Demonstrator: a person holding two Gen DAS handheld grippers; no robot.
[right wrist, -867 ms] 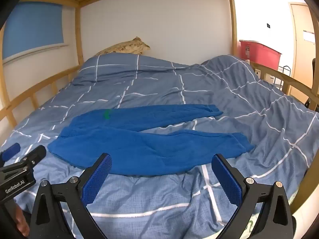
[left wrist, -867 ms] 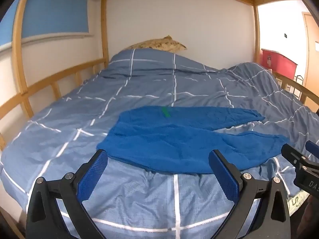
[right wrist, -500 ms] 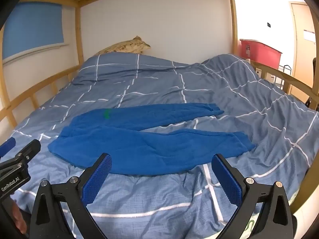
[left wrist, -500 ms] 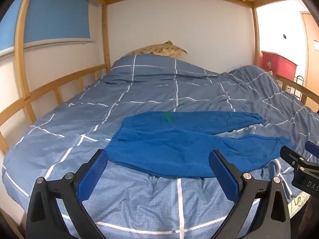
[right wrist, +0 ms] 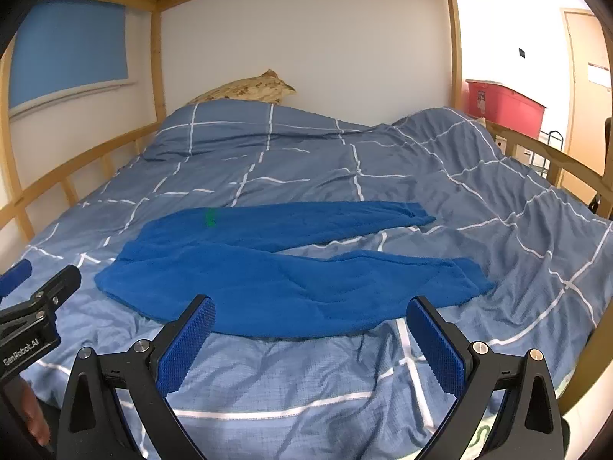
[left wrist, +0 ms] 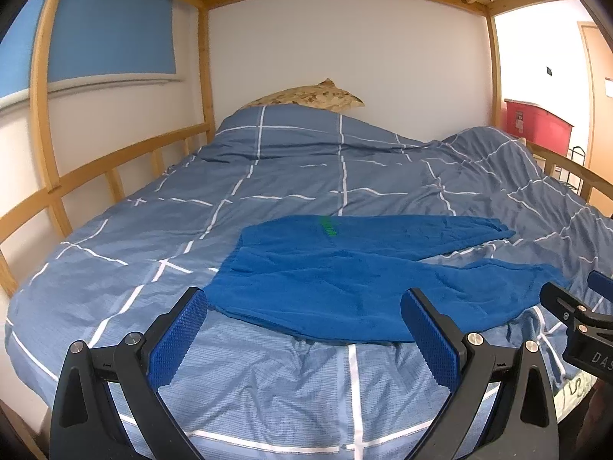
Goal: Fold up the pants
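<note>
Blue fleece pants (left wrist: 345,268) lie flat across the bed, waist at the left, two legs spread toward the right. They also show in the right wrist view (right wrist: 287,276). A small green tag (left wrist: 328,226) sits near the waist. My left gripper (left wrist: 304,320) is open and empty, just short of the pants' near edge by the waist. My right gripper (right wrist: 308,324) is open and empty, just short of the near leg. Each gripper shows at the edge of the other's view.
The bed has a blue-grey checked duvet (left wrist: 268,176), bunched up at the right. Wooden bunk rails (left wrist: 115,165) run along the left and right sides. A tan pillow (left wrist: 306,96) lies at the far wall. A red bin (right wrist: 502,103) stands beyond the bed.
Both grippers have tilted up a little and shifted slightly, so the pants sit lower in the views. The pants have not moved. Both grippers stay open.
</note>
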